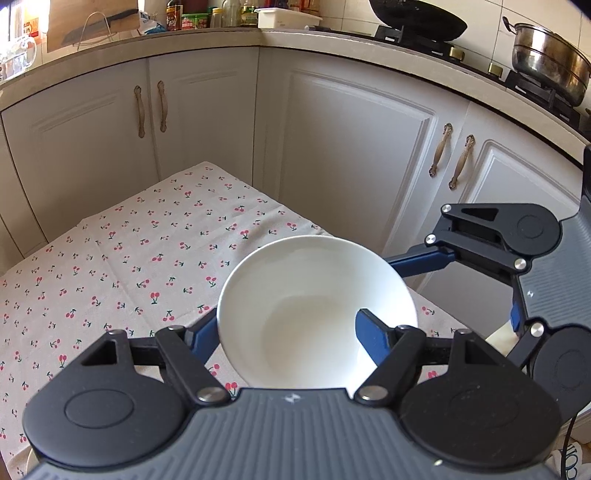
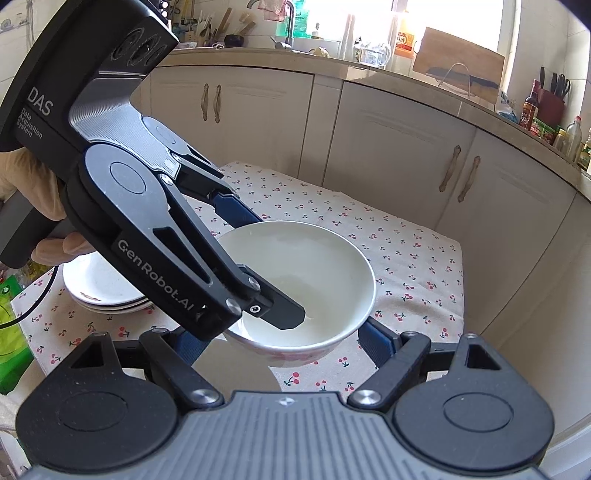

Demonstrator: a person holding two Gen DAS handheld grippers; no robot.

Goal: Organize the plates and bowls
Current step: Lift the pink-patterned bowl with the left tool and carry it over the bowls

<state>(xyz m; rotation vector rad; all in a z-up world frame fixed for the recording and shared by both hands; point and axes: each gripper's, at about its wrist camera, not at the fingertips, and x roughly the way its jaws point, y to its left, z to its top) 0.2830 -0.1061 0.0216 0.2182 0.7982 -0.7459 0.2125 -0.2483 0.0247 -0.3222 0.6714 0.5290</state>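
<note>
A white bowl [image 1: 314, 310] [image 2: 314, 288] with a pink pattern on its outer wall is held above the cherry-print tablecloth [image 1: 129, 258]. My left gripper [image 1: 288, 332] is shut on the bowl's rim, one finger inside the bowl and one outside; it also shows in the right wrist view [image 2: 258, 258]. My right gripper [image 2: 284, 339] is open, its blue fingers [image 2: 376, 343] on either side of the bowl, just below it. A stack of white plates [image 2: 99, 291] sits on the table at the left, behind the left gripper.
White cabinets [image 1: 351, 155] wrap around the table's far sides. The counter above holds a wok [image 1: 417, 18], a steel pot [image 1: 550, 62], bottles and a cutting board [image 2: 458, 62]. A green bag [image 2: 11, 332] lies by the table's left edge.
</note>
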